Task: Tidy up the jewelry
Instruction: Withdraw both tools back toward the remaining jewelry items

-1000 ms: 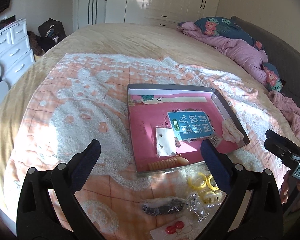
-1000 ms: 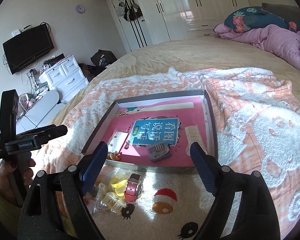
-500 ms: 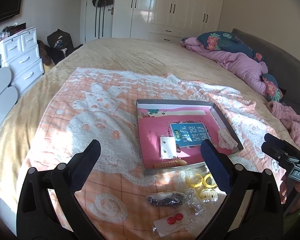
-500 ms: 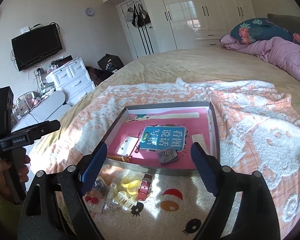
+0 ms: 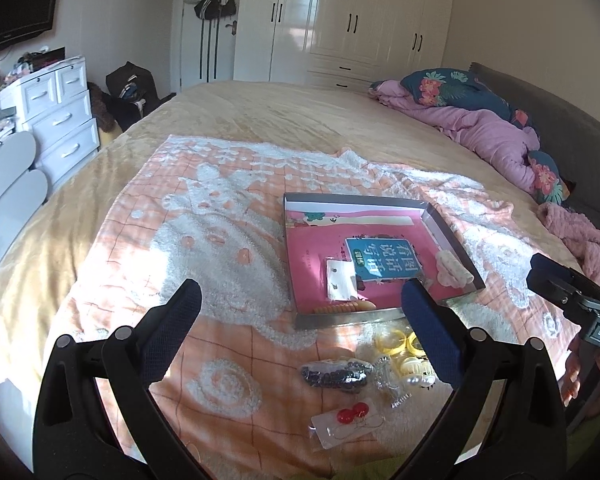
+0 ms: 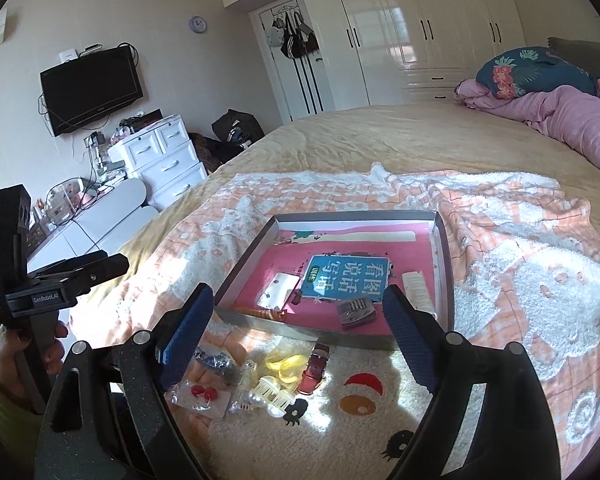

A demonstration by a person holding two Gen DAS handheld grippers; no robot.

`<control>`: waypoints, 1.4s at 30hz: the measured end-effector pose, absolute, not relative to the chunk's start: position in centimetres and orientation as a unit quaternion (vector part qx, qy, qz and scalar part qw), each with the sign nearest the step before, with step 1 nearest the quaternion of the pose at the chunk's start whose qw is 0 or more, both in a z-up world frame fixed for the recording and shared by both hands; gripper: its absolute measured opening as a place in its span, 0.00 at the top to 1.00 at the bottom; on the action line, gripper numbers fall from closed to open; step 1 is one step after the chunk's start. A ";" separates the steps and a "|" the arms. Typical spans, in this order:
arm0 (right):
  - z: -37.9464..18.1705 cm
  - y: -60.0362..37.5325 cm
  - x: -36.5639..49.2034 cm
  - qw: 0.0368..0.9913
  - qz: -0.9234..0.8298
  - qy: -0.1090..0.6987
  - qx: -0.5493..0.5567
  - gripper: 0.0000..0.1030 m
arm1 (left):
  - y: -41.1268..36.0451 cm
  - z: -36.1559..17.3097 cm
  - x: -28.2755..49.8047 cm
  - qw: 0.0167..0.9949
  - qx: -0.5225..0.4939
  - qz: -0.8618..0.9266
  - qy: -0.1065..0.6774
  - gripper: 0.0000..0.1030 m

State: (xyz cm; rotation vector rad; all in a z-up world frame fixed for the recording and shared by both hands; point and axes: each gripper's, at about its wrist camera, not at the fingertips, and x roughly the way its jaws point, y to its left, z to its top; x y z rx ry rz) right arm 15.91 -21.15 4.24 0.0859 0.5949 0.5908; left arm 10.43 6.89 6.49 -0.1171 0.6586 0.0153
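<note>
Above the bed (image 5: 260, 120) we hold both claws, left claw (image 5: 298, 300) and right claw (image 6: 298, 304), wide open and empty, with loose jewelry (image 6: 276, 376) beside the tray (image 6: 446, 264).

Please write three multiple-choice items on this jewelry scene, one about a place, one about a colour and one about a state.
1. Where does the red watch lie?
A. inside the tray
B. on the blanket just in front of the tray
C. on the pillow

2. What colour are the two round beads on the earring card?
A. red
B. green
C. white

3. How does the left gripper stand?
A. shut on the dark bead bracelet
B. open and empty
C. shut on nothing

Key: 1 B, the watch lies outside the tray, near its front wall. 2 A, both beads show red through the clear packet. 3 B, the fingers are spread wide above the blanket with nothing between them.
</note>
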 end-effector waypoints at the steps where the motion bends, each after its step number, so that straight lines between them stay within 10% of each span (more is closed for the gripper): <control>1: 4.3 -21.1 15.7 0.913 0.287 0.288 0.040 0.17 | 6.9 6.4 10.2 0.945 -0.055 0.010 0.323 0.09; 42: 0.1 -21.8 11.5 0.887 0.310 0.341 0.011 0.17 | 3.6 0.2 6.3 0.910 -0.022 0.013 0.413 0.09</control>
